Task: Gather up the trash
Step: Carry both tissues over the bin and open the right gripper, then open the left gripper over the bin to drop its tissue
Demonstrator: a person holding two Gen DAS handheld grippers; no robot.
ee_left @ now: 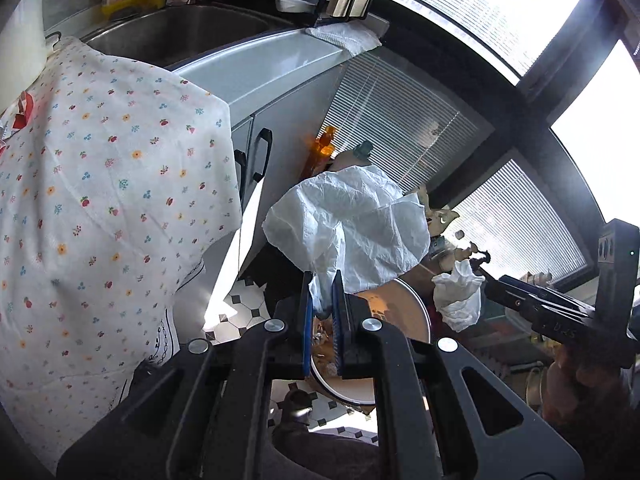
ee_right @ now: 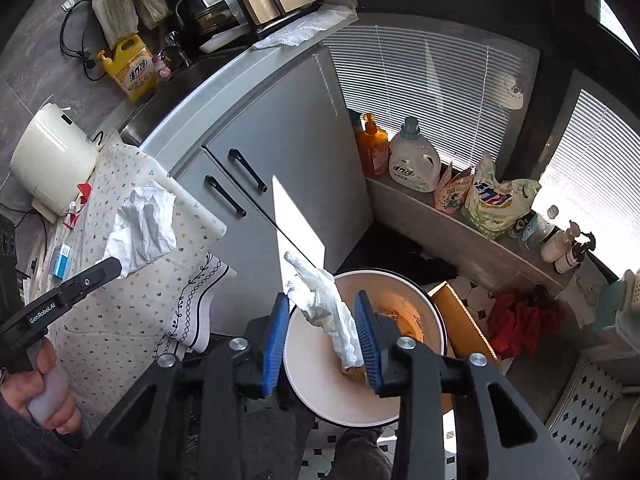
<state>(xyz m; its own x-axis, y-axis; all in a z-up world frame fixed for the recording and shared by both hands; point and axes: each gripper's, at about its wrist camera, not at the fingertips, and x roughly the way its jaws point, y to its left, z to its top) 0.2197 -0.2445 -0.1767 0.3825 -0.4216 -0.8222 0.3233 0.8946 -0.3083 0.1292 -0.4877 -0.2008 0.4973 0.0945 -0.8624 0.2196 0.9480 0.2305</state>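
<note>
My left gripper (ee_left: 323,304) is shut on a large crumpled white tissue (ee_left: 352,224), held above the round white trash bin (ee_left: 404,312) on the floor. The same tissue shows in the right wrist view (ee_right: 142,224), at the tip of the left gripper (ee_right: 108,268). My right gripper (ee_right: 326,320) is open over the bin (ee_right: 320,384); a second crumpled white tissue (ee_right: 332,312) lies loose between its blue pads (ee_right: 276,340), against the right one. In the left wrist view that tissue (ee_left: 458,296) hangs at the tip of the right gripper (ee_left: 490,282).
A table with a floral cloth (ee_right: 132,280) stands on the left, carrying small packets (ee_right: 62,260) and a white appliance (ee_right: 52,160). A grey sink cabinet (ee_right: 280,160) is behind. Detergent bottles (ee_right: 412,160) and bags line the window ledge. A red cloth (ee_right: 520,316) lies on the tiled floor.
</note>
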